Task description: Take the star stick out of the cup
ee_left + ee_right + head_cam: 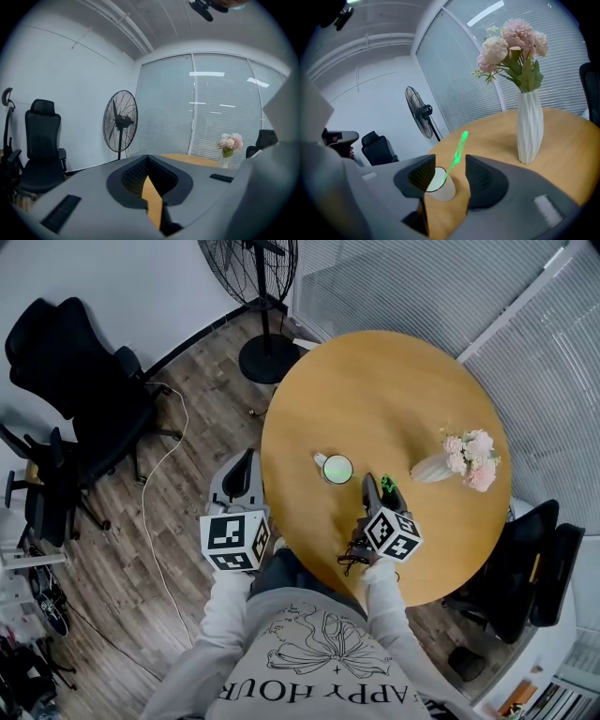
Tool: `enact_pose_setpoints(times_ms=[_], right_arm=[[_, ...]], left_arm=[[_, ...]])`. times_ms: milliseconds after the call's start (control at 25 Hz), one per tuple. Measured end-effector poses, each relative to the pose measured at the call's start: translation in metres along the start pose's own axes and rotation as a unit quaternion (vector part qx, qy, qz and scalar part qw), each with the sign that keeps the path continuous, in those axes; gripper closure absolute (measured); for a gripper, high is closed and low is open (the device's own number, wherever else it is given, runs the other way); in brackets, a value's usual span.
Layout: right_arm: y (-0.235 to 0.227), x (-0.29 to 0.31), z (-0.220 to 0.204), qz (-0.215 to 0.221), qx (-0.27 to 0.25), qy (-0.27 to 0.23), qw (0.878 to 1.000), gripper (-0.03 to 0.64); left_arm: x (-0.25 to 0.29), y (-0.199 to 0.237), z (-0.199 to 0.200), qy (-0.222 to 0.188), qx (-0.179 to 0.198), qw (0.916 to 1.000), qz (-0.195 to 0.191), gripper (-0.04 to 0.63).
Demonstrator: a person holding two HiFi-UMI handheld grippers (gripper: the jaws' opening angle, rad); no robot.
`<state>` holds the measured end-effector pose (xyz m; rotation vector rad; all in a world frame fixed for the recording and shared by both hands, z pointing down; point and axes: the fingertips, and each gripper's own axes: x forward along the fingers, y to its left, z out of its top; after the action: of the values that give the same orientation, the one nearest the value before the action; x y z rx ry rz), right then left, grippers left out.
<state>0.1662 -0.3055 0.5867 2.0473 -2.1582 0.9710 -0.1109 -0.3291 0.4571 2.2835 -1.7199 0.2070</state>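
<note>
Star stick [457, 150] leans from cup [440, 190] (slant shows from right tool [446, 171]).

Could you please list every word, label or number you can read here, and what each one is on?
"APPY HOUR", upside down on the person's shirt; any first letter is hidden.
Marker cubes: patterns only, no text.
Cup, vase: no print visible.

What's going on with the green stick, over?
Right gripper open, facing star stick. Star stick leaning in cup, ungripped. Left gripper shut, empty. Vase well aside.
</note>
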Motion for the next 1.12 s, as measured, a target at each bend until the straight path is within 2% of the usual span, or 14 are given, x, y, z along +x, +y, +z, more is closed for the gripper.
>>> enact_pose_setpoints(times_ms=[640,1120], right_arm=[[0.004,0.003,-0.001,0.011,0.007,-0.006,1.000,0.569],[0.018,0.003,0.008,0.044,0.014,-0.014,0.999,0.592]], left_arm=[[-0.001,0.005,-0.005,0.004,-0.005,0.9999,0.010,0.591],[-0.003,0.005,-0.002,-0.001,-0.006,0.9999,0.011,0.591]])
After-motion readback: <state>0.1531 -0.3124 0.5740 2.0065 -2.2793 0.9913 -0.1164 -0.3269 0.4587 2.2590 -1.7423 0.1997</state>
